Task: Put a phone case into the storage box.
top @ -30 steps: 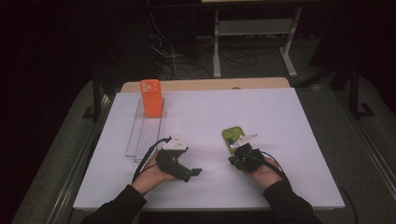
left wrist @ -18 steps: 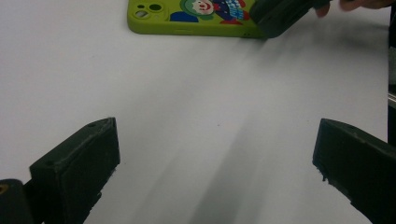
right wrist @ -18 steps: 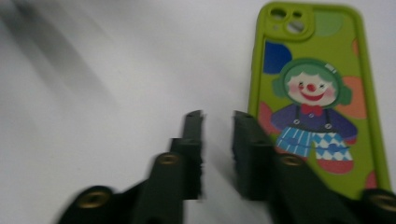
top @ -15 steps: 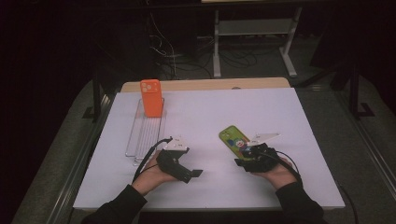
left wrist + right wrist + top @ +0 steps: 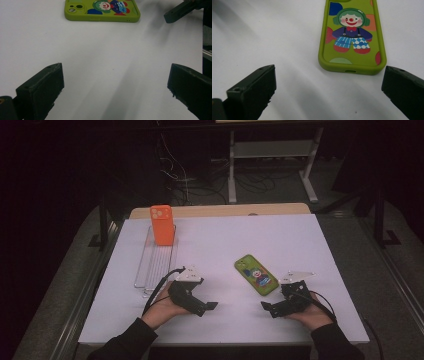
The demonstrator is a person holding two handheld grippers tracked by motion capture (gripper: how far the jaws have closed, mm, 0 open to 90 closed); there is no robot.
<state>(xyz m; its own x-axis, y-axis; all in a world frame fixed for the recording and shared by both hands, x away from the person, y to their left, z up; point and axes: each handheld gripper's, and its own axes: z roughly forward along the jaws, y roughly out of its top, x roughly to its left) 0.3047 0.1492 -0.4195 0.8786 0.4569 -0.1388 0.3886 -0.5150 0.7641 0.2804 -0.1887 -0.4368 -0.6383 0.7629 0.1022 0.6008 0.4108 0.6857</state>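
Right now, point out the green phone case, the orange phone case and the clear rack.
green phone case (image 5: 352,37), right gripper view, clown picture.
orange phone case (image 5: 162,226), high view, back face.
clear rack (image 5: 156,266), high view, bare ribbed base.

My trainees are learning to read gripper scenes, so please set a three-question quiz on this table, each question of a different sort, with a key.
1. True or false: the green phone case lies flat on the white table, printed side up.
2. Which gripper is nearer the green phone case? A) left gripper B) right gripper
3. Fill in: the orange phone case stands upright at the far end of the clear ____.

Key
1. True; the clown print faces up.
2. B; its jaws stand open, having just opened, with nothing between them.
3. Tray.
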